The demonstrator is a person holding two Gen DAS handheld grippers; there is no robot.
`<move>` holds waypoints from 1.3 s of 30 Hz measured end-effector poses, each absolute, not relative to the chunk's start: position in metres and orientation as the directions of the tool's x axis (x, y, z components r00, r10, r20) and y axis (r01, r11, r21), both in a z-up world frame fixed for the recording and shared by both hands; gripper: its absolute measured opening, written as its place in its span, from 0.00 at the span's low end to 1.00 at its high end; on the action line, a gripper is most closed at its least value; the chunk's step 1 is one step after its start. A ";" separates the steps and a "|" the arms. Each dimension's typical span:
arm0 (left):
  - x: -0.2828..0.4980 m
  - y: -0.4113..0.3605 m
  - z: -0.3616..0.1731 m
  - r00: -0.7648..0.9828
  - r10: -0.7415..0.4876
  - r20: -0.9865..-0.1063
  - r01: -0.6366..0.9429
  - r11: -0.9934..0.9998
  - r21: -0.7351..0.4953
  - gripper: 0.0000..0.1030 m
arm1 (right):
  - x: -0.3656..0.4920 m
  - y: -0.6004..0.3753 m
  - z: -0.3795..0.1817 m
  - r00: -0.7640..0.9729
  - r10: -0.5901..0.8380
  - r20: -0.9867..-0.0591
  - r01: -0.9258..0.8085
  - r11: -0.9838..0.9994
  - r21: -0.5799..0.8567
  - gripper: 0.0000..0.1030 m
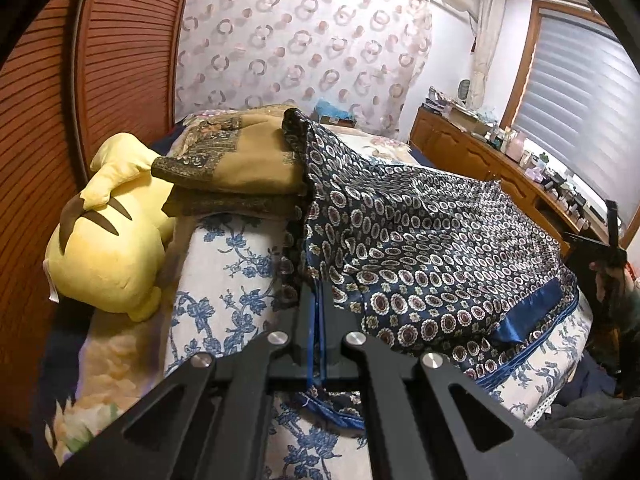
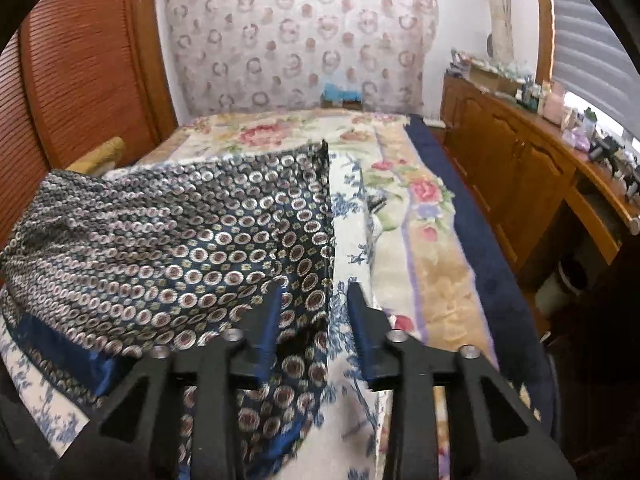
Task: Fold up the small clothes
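Folding under way: navy circle-patterned satin cloth [image 1: 440,248] lay spread on the floral-sheeted bed [image 1: 224,276]. Left gripper [image 1: 318,320] jaws pressed together, pinching its near hem. Right gripper [image 2: 316,320] jaws spread over the cloth's right edge, gripping nothing. Next move probably calls for closing there.

A yellow plush toy [image 1: 104,248] lies beside folded tan bedding [image 1: 236,168], near what looks like a wooden cabinet [image 2: 516,168].

left wrist: low over the bed [image 1: 224,264], facing the curtain [image 1: 304,40], angled down, cloth [image 1: 432,248] close | right wrist: same heading, further right, tilted down | shared: cloth, bed, curtain, cabinet [image 1: 480,160]
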State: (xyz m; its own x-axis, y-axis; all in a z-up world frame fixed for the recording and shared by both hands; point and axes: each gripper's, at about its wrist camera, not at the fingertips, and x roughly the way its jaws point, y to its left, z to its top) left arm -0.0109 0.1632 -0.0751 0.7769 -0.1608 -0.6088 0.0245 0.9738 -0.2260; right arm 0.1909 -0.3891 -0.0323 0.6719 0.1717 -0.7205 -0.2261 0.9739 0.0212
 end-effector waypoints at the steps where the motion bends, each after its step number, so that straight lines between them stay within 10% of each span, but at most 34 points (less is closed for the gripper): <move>1: -0.011 0.162 -0.075 0.776 -0.162 -0.609 0.026 0.974 -0.226 0.00 | 0.199 -0.390 -0.039 0.655 0.169 -0.736 -0.215 0.976 0.032 0.38; 6: -0.008 0.161 -0.079 0.768 -0.158 -0.621 0.022 0.975 -0.221 0.00 | 0.220 -0.389 -0.061 0.592 0.199 -0.781 -0.214 0.973 0.086 0.34; 10: -0.007 0.164 -0.083 0.765 -0.157 -0.624 0.018 0.975 -0.223 0.00 | 0.214 -0.381 -0.059 0.593 0.234 -0.771 -0.266 0.960 0.086 0.02; 26: -0.027 0.169 -0.073 0.744 -0.175 -0.645 0.031 0.973 -0.228 0.00 | 0.144 -0.379 -0.011 0.682 0.200 -0.704 -0.304 0.952 -0.024 0.00; 39: -0.017 0.170 -0.087 0.695 -0.115 -0.710 -0.027 0.982 -0.186 0.15 | 0.157 -0.330 -0.007 0.727 0.193 -0.659 -0.331 0.939 -0.091 0.45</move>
State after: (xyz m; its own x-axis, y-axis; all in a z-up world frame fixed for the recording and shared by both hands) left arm -0.0169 0.1700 -0.0874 0.6946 -0.1151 -0.7102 -0.0274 0.9822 -0.1860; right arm 0.1571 -0.3296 -0.0072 0.7273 0.1925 -0.6587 -0.3314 0.9390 -0.0915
